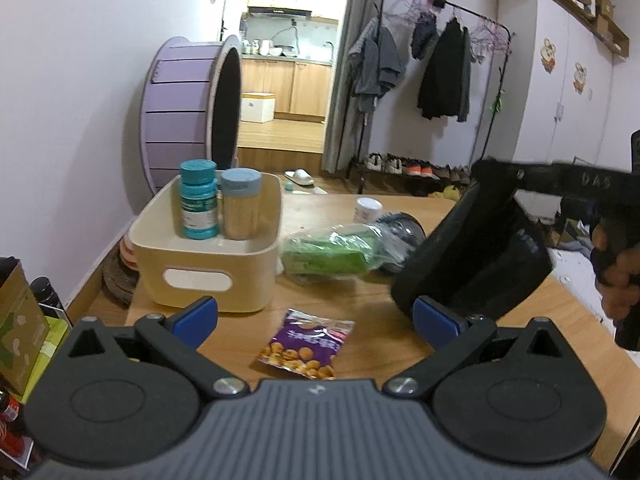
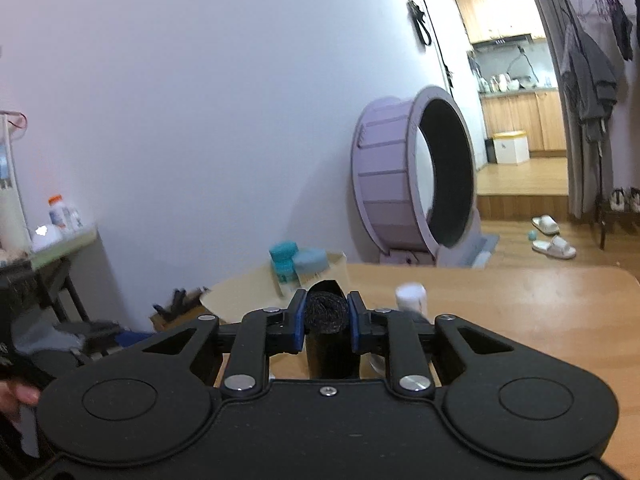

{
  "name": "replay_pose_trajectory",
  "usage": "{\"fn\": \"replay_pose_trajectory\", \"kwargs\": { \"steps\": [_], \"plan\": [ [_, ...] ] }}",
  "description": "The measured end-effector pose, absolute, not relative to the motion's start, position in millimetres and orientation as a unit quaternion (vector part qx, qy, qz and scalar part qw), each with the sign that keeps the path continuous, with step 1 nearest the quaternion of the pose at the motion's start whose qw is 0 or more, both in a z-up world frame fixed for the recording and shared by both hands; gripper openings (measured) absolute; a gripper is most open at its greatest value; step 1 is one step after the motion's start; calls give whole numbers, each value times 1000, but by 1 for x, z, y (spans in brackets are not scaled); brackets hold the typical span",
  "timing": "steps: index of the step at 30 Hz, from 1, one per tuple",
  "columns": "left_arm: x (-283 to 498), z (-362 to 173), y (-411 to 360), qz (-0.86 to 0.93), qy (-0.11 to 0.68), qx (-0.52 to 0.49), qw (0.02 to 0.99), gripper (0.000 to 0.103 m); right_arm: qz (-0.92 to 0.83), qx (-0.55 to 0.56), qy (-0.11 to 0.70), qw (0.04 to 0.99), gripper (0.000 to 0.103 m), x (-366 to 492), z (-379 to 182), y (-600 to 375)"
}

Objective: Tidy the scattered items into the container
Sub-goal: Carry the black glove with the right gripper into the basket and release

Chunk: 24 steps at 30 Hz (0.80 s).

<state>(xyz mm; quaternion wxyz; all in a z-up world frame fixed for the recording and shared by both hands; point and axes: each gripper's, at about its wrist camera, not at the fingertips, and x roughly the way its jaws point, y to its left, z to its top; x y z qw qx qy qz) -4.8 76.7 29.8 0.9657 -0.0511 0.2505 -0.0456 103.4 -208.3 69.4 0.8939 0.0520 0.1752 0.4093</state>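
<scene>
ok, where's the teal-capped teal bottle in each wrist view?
Left wrist: teal-capped teal bottle stands upright in the cream plastic bin, left of centre, beside the blue-lidded jar.
Right wrist: teal bottle sits small at centre, just above the right gripper shut on a black mesh roll.
Shared landmark: purple exercise wheel.

Even, soft indoor light; brighter kitchen beyond doorway. Strong fisheye bending, dark corner vignette. Motion blur in right view.
</scene>
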Motion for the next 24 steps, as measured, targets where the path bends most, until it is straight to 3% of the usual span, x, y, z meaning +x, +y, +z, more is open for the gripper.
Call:
{"fn": "replay_pose_trajectory", "kwargs": {
  "steps": [16,21,24],
  "plan": [
    [-10,40,109,-7,229,-83,970,103,487,17,145,861,20,153,130,-83],
    [-10,41,114,0,229,-89,969,103,514,23,166,841,21,175,123,-38],
    [-10,41,114,-1,231,-89,969,103,478,-25,208,853,32,187,96,-18]
  ]
}}
